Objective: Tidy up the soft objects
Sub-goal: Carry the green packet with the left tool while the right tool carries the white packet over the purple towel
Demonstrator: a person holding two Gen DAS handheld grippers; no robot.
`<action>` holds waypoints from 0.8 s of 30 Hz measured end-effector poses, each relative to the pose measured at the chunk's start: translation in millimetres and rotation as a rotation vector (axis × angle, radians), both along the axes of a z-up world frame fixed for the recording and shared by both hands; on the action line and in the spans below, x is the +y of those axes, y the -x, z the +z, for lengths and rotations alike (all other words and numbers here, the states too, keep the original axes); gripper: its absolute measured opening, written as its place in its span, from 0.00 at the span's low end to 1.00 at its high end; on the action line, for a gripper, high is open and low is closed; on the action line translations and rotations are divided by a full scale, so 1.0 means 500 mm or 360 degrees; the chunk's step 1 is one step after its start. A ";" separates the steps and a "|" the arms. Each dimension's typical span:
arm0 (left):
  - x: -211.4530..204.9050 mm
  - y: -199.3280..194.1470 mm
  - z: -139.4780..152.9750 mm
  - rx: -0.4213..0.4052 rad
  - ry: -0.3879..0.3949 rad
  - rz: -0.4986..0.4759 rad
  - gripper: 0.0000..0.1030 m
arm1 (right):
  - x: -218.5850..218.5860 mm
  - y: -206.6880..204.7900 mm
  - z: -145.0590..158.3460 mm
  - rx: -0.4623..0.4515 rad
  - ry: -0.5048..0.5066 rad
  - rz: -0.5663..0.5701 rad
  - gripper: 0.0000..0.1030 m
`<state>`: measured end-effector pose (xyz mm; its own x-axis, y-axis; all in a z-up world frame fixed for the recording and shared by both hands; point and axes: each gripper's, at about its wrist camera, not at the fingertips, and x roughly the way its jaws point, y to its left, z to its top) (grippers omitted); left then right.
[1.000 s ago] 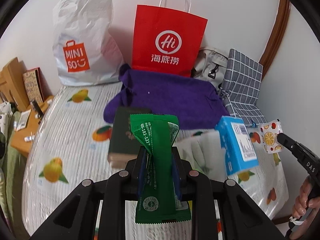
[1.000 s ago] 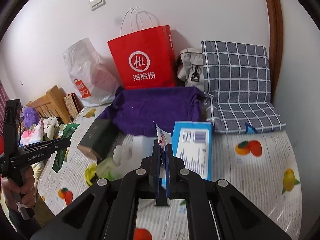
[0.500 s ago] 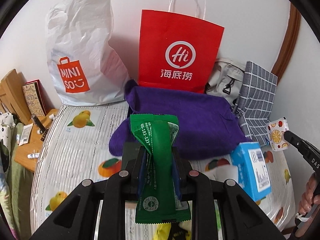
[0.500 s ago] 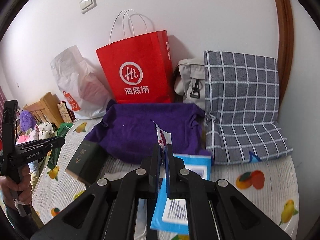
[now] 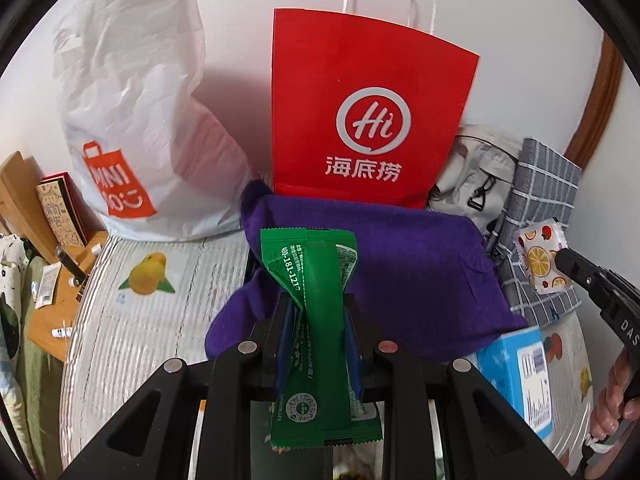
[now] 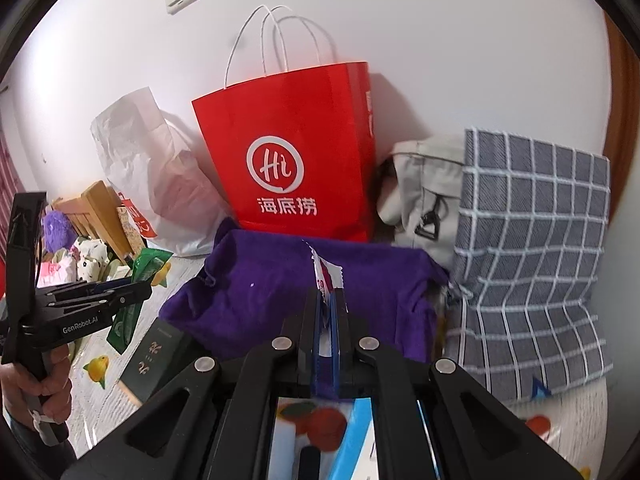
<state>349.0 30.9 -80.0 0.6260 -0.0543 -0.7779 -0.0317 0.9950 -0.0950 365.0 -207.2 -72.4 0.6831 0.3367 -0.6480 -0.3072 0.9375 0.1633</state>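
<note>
Grippers are clamping packets: left gripper (image 5: 318, 312) a green foil sachet (image 5: 316, 320), right gripper (image 6: 329, 312) a fruit-print sachet (image 5: 540, 256); neither is being stowed yet, and purple cloth (image 5: 400, 264) is waiting at the bed's far edge.

Two sachets (image 5: 316, 312) (image 5: 541, 256), two shopping bags (image 5: 368, 120) (image 5: 136, 128), one purple cloth (image 5: 400, 272), one blue box (image 5: 520, 372)

Black gripper (image 5: 318, 332), blue pads, silver screws; skin apparently bare.

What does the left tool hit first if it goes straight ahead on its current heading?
Probably the purple cloth heaped just beyond the left tool, which is shut on the green packet. The red paper bag stands behind it. Depth is unclear; a high line might clear the cloth.
</note>
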 end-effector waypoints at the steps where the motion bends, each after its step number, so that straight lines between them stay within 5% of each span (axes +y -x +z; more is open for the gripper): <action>1: -0.001 -0.009 0.001 0.0002 0.0003 -0.0002 0.22 | 0.002 -0.009 0.000 -0.0003 0.0006 0.0004 0.04; 9: -0.016 -0.093 -0.009 0.0005 -0.0020 -0.0011 0.22 | -0.008 -0.087 -0.035 0.0028 0.0041 -0.0014 0.04; 24: -0.005 -0.206 -0.124 0.0185 0.0080 -0.0030 0.23 | -0.011 -0.168 -0.173 0.0259 0.0160 -0.0019 0.04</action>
